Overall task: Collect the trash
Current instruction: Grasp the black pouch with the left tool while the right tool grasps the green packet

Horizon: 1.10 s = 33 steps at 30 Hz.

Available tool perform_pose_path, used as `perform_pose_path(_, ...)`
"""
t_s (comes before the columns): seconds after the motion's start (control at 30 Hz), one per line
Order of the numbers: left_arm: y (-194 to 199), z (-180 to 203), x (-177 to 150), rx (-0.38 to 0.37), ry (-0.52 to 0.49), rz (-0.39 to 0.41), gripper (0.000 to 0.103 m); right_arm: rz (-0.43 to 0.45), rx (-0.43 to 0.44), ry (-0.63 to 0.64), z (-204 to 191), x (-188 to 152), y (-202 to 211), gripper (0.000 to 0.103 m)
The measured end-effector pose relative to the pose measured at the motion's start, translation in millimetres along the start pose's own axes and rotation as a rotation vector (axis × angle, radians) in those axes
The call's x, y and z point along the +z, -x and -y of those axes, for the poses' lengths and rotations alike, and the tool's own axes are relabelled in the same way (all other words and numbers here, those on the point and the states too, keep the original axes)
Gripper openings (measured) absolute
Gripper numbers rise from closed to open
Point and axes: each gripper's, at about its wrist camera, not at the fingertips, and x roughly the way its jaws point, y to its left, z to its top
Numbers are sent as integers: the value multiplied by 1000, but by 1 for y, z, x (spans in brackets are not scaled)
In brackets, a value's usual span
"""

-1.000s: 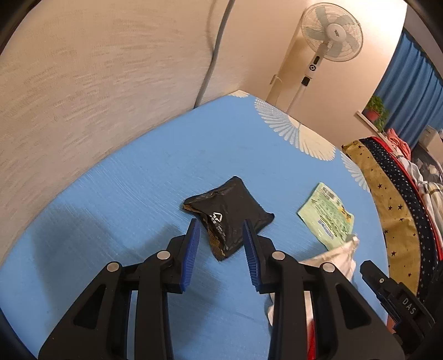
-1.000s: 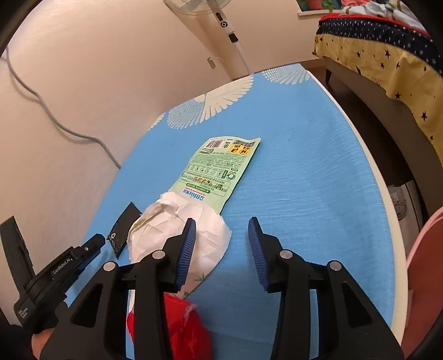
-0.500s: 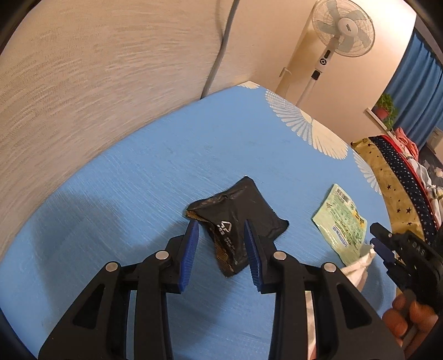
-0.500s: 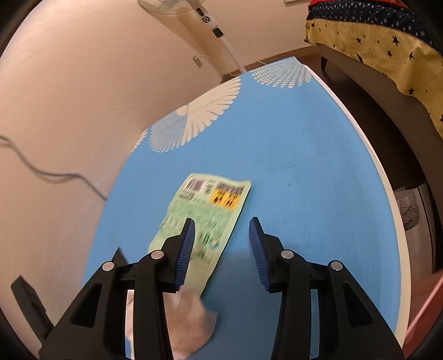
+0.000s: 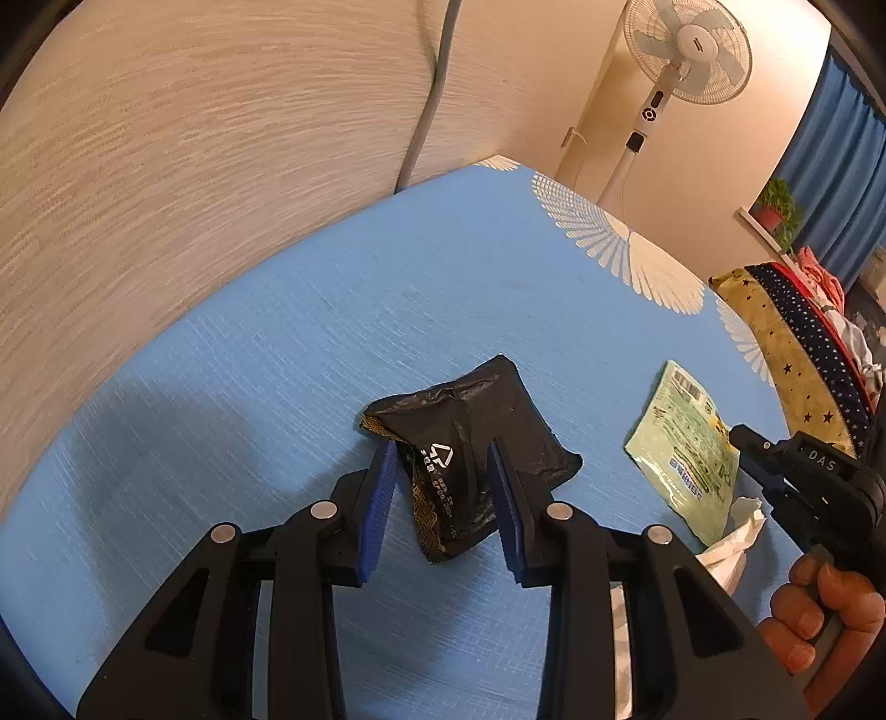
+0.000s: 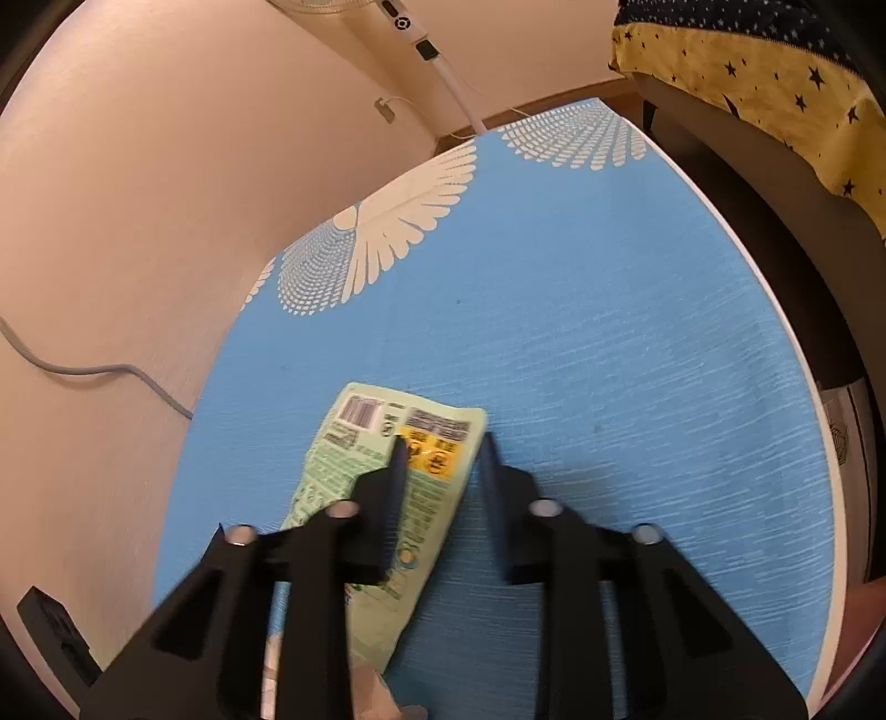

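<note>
A crumpled black wrapper [image 5: 470, 437] lies on the blue tablecloth [image 5: 332, 332]. My left gripper [image 5: 443, 459] is open, its blue-padded fingers on either side of the wrapper's near end. A flat green packet [image 6: 382, 487] lies to the right; it also shows in the left wrist view [image 5: 686, 448]. My right gripper [image 6: 443, 448] is open, low over the packet's far end, left finger above the packet and right finger past its right edge. A crumpled white tissue [image 5: 731, 537] lies just behind the packet.
A beige wall [image 5: 194, 166] with a grey cable [image 5: 426, 99] borders the table on the left. A standing fan [image 5: 686, 50] is beyond the far end. A star-patterned bedspread [image 6: 775, 83] lies past the table's right edge [image 6: 819, 387].
My left gripper has moved forward so its fingers straddle the black wrapper. My right gripper has moved forward past the white tissue to the green packet's far end.
</note>
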Motion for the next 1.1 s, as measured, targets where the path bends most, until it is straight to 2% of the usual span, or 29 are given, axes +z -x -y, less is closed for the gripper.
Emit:
perform_pose_path(0.03, 0, 0, 0, 1, 0, 0, 33, -1, 3, -2, 0, -1, -1, 7)
perform_pose_path(0.1, 0, -2, 0, 3, 3, -1, 22, 7, 12, -2, -1, -2, 1, 5)
perform_pose_path(0.17, 1, -3, -1, 5, 8, 2, 16, 29, 20, 3, -4, -3, 7, 3)
perform_pose_path(0.3, 7, 0, 3, 3, 0, 25, 12, 98, 51, 0, -10, 0, 28, 1)
perform_pose_path(0.47, 21, 5, 6, 1, -26, 69, 9, 196, 75, 39, -26, 6, 63, 1)
perform_pose_path(0.67, 41, 10, 8, -18, -45, 114, 8, 298, 59, 123, -49, 7, 111, 0)
perform_pose_path(1.1, 93, 24, 1, -56, -128, 188, 8, 429, 7, 179, -62, -22, 186, 0)
